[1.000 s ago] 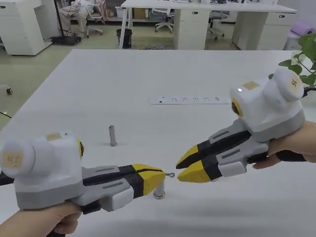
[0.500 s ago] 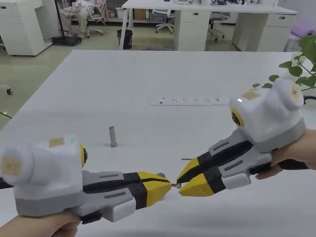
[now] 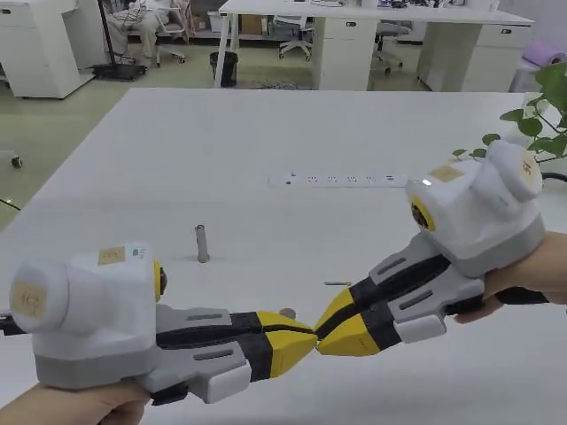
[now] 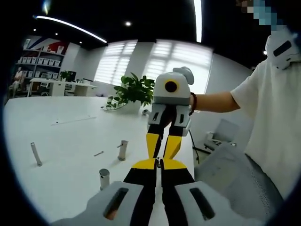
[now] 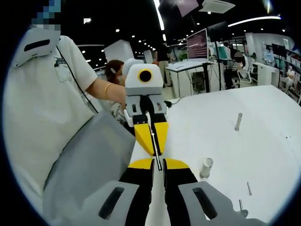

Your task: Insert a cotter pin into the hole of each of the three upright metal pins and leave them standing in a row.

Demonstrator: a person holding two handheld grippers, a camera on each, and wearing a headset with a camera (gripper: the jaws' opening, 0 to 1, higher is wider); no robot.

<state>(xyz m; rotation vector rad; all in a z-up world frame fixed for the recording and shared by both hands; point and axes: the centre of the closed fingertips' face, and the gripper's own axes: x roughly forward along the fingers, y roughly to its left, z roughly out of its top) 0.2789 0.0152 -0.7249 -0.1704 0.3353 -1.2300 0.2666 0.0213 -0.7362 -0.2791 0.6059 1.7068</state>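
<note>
Both the left tongs [image 3: 306, 340] and right tongs [image 3: 324, 340] pinch narrow on one cotter pin [image 5: 156, 151], tip to tip, seemingly swapping grip to thread the metal pin [image 3: 288, 313] just behind them.

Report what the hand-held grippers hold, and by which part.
A cotter pin spans the meeting tips: the left hand-held gripper pinches one end, the right hand-held gripper seems shut on the other. Which end is the loop cannot be told.

matt white table [image 3: 266, 133], dull metal pin [image 3: 202, 243]
</note>
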